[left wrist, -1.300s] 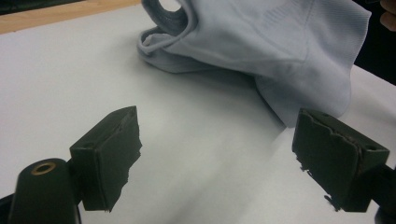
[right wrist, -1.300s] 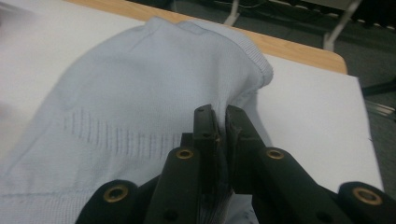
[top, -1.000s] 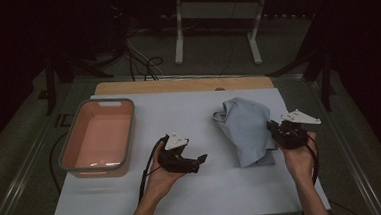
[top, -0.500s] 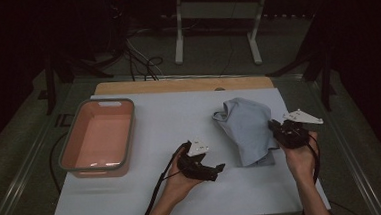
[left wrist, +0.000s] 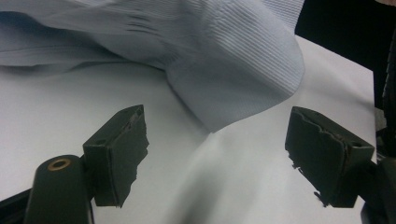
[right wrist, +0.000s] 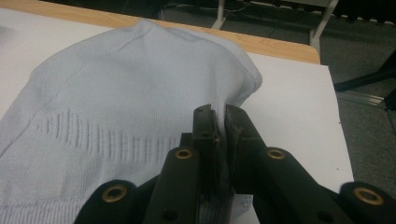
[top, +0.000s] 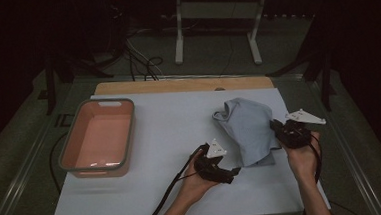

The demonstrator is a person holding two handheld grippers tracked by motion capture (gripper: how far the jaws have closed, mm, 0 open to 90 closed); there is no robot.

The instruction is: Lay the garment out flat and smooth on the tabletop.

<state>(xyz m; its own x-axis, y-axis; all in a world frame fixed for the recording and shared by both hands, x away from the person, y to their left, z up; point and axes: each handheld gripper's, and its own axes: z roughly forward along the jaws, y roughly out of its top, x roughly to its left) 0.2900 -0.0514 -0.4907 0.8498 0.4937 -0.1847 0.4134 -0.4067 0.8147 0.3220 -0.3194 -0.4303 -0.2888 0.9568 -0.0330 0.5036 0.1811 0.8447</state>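
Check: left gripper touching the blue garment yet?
Apart. The left gripper view shows the left gripper with open jaws and bare white table between them and the blue garment.

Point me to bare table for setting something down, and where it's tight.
Free: the white tabletop between the pink tub and the light-blue knit garment, plus the near-left strip in front of the tub. Tight: the near-right, where the open left claw faces the garment's hem and the right claw pinches its right edge.

Bottom centre: right gripper (right wrist: 219, 128), jaws pinched together on the edge of a pale blue knitted garment (right wrist: 116, 107) spreading across the left. White table (right wrist: 299, 107) at right, wooden edge upper frame.
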